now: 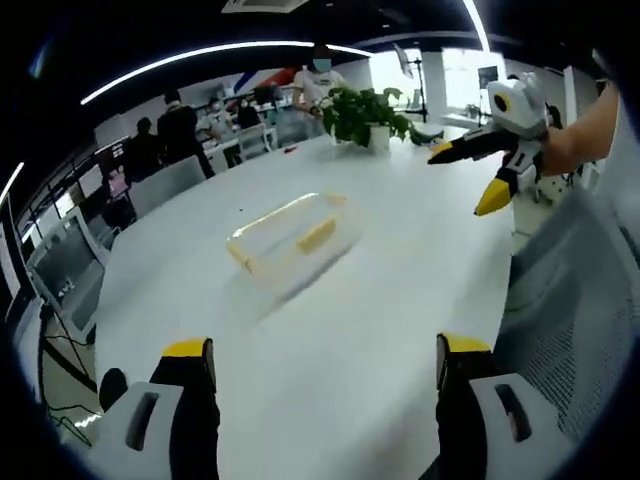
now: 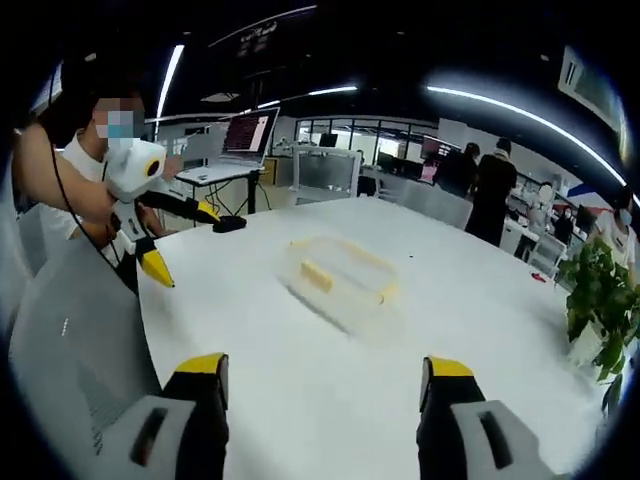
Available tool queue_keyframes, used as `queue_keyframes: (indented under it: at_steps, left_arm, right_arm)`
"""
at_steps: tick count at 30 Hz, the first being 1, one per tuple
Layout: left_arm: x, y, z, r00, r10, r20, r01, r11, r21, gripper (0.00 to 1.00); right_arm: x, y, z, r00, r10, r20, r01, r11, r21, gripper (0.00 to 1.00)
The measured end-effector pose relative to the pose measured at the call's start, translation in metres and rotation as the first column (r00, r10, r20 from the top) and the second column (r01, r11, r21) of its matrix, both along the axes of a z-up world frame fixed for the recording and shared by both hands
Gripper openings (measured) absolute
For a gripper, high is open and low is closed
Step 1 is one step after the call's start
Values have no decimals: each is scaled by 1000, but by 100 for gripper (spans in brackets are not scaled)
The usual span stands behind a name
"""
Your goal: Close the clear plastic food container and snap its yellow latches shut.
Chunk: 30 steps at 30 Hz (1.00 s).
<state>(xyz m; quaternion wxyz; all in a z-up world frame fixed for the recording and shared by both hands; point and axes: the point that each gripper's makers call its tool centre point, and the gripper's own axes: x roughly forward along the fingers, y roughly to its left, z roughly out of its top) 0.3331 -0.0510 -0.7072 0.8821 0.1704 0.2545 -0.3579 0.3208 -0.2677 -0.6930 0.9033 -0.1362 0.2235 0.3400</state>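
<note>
On the white table [image 1: 330,330] in the left gripper view, the clear container [image 1: 293,238] lies near the centre, a little toward 11 o'clock from your left gripper [image 1: 325,365]. This gripper stands wide, with nothing between its jaws, and it is well apart from the container. Your right gripper [image 1: 478,170] comes into this view at 2 o'clock, held in the air, its yellow tips spread apart. A potted plant [image 1: 365,115] stands at 12 o'clock, beyond the container.

Going to the right gripper view, the same container [image 2: 345,275] sits at the centre, toward 12 o'clock from your right gripper [image 2: 325,385], which is also wide and holds nothing. Your left gripper [image 2: 175,240] shows at 9 o'clock, jaws parted.

I judge that you are at the approach step: nothing is touching the container yet. The next move calls for bringing both grippers down to its sides.

The container looks transparent and shallow, with yellow latches [image 1: 316,236] on its edges. It is blurred, so I cannot tell if the lid sits fully on or which latches are snapped.
</note>
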Motion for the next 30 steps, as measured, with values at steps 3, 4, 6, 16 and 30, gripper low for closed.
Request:
queue_keyframes:
  at_steps: [3, 4, 6, 16, 30]
  left_arm:
    - [-7, -1, -3, 1000, 9, -5, -9, 1000, -17, 89]
    - [-9, -1, -3, 1000, 11, -3, -11, 1000, -20, 89]
    - [-12, -1, -5, 1000, 16, -3, -16, 999, -35, 89]
    - [-13, 2, -4, 1000, 30, -5, -30, 998, -60, 88]
    - [-14, 0, -5, 1000, 24, -7, -25, 998, -62, 88]
  right_arm:
    - [-6, 0, -4, 1000, -16, -1, 16, 1000, 9, 77]
    - [-7, 0, -4, 1000, -23, -1, 23, 1000, 15, 77]
    - [-10, 1, -6, 999, -33, -5, 33, 999, 27, 77]
    - [-10, -2, -7, 999, -53, -2, 53, 998, 34, 77]
    - [-12, 1, -10, 999, -41, -14, 42, 999, 34, 76]
